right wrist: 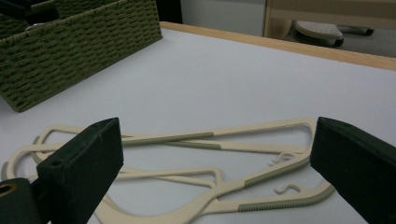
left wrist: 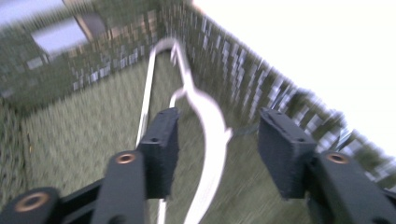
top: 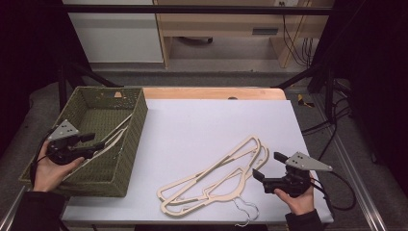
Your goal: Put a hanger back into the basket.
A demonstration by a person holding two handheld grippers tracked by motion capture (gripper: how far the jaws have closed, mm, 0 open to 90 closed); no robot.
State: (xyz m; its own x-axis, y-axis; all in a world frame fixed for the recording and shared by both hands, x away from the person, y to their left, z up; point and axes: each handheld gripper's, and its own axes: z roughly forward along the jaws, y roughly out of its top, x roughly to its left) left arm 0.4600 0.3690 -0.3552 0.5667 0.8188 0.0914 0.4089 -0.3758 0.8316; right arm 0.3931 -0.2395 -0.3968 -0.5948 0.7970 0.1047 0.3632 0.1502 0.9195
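Left tool [top: 94,141] jaws apart, apparently gripping nothing; right tool [top: 262,168] jaws wide open.

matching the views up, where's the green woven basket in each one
High view: basket at the left, on the table.
Left gripper view: its inside walls surround a cream hanger.
Right gripper view: top left corner.
Shared landmark: the basket's woven green wall.

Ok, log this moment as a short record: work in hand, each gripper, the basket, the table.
work: putting clothes hangers into a basket
left gripper: over the green woven basket, jaws apart, nothing pinched
hanger in basket: cream, metal hook, lies between the left jaws, pads clear of it
right gripper: open, empty, beside the hangers on the table
hangers on table: cream, overlapping, lying flat on the white table
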